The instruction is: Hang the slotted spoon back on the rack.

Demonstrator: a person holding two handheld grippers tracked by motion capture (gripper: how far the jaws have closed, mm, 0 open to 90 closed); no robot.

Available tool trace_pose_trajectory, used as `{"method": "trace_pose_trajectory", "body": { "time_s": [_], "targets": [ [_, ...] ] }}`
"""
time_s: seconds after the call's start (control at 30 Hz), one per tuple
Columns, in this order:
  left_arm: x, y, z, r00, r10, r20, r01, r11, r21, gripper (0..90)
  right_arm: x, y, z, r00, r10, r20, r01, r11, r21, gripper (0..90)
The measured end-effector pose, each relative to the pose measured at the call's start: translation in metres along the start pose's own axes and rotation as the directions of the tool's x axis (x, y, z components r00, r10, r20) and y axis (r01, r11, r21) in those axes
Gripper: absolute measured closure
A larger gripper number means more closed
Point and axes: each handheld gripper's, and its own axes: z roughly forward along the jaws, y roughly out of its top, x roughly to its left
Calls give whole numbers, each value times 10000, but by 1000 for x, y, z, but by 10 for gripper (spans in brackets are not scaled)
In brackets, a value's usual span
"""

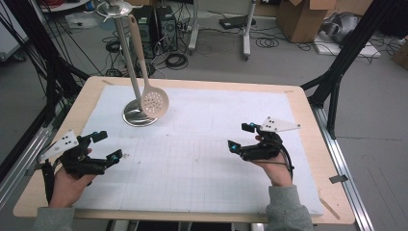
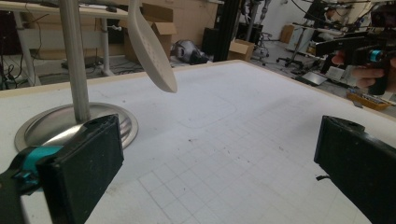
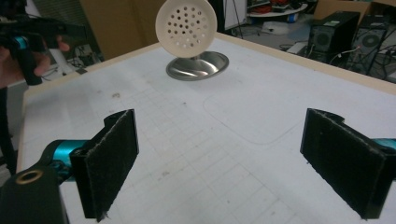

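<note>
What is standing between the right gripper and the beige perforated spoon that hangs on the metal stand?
Nothing visible. Bare white gridded mat lies between the open right gripper and the beige perforated plastic spoon hanging from the steel stand. The left gripper is off to the side.

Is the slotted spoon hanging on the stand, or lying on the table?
Hanging. The slotted spoon hangs from the top of the stand, its bowl above the mat.

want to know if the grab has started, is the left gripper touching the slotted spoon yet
Apart. The high view shows the left gripper open, low over the mat, well short of the slotted spoon hanging from the stand.
</note>
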Motion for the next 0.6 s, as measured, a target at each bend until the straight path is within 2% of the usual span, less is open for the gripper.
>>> {"method": "trace_pose_trajectory", "body": {
  "time_s": [0.33, 0.6],
  "targets": [
    [-1, -2, 0, 10000, 33, -68, -33, 9999, 98, 18, -5, -21, -14, 9986, 338, 405, -326, 9990, -299, 104],
    [2, -3, -1, 9998, 5, -197, -2, 9999, 161, 18, -12, -28, -25, 9958, 535, 746, -502, 9977, -451, 104]
  ]
}}
